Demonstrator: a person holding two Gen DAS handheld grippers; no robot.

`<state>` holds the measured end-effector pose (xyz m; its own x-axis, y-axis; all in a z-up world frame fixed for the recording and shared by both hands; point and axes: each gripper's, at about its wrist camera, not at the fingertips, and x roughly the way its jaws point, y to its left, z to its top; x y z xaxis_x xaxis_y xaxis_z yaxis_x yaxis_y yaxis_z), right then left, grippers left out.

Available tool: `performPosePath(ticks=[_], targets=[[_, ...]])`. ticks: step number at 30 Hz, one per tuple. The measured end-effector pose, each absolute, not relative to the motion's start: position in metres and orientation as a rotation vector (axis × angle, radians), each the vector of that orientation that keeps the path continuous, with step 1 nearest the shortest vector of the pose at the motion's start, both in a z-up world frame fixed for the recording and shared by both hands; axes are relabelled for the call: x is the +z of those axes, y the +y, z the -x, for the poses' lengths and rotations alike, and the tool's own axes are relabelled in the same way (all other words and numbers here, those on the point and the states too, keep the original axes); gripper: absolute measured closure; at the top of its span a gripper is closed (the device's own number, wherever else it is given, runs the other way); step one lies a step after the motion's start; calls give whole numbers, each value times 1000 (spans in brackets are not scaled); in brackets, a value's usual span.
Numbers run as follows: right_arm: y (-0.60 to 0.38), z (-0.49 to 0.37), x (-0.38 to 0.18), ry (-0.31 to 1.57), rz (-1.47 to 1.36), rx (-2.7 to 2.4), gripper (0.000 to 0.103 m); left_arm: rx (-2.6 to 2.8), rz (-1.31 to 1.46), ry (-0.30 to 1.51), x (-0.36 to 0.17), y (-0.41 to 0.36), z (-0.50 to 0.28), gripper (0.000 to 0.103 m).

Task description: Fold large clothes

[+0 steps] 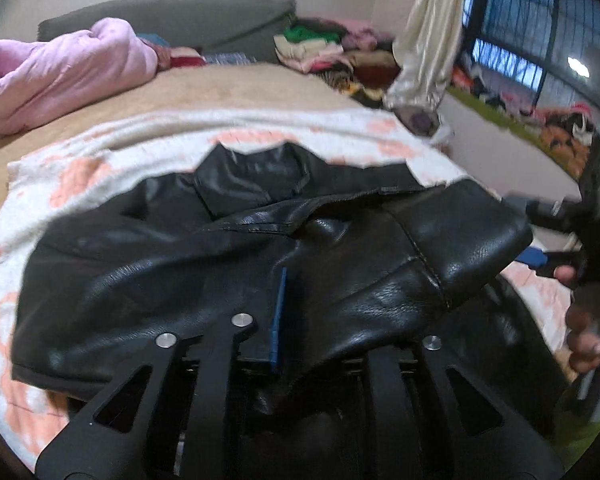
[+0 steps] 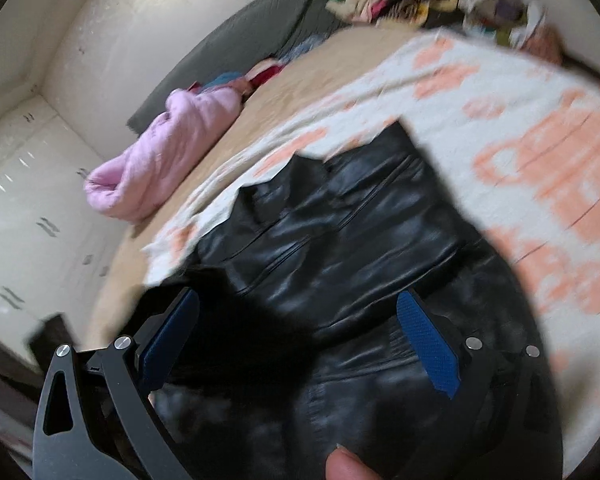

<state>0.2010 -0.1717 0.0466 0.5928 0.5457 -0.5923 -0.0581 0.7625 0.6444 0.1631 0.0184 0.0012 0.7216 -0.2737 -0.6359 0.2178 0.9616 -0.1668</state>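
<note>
A black leather jacket [image 1: 228, 248] lies on a white blanket with orange patterns [image 1: 80, 172] on the bed. My left gripper [image 1: 296, 320] is shut on a fold of the jacket; one blue pad [image 1: 278, 312] shows, and a sleeve [image 1: 472, 248] drapes over the right finger. In the right wrist view the jacket [image 2: 340, 240] lies below my right gripper [image 2: 300, 336], which is open with its blue pads [image 2: 428, 352] wide apart just above the leather. The right gripper also shows at the right edge of the left wrist view [image 1: 540, 260].
A pink quilt [image 1: 60, 76] lies at the far left of the tan bed sheet [image 1: 228, 88]. A grey headboard [image 1: 172, 20] and a pile of clothes [image 1: 324, 52] are behind. A curtain [image 1: 428, 40] and a window [image 1: 540, 32] are at the right.
</note>
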Motion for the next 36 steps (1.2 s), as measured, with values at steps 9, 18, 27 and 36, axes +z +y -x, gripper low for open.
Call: performPosePath(ticks=[9,18,27,36], targets=[[-143,-227,15,1047,-769,558,4,-258,-34,793,-22,-3,-165,80],[-119,-241,2,1128,-740,633,55,-267,-95,814,-22,-13,-162,48],[-115,-249,38,952,-586,666,96,-336,-118,812,-6,-18,-153,17],[-119,-253,122,690,-327,706,99,-243,96,624,68,82,-147,9]])
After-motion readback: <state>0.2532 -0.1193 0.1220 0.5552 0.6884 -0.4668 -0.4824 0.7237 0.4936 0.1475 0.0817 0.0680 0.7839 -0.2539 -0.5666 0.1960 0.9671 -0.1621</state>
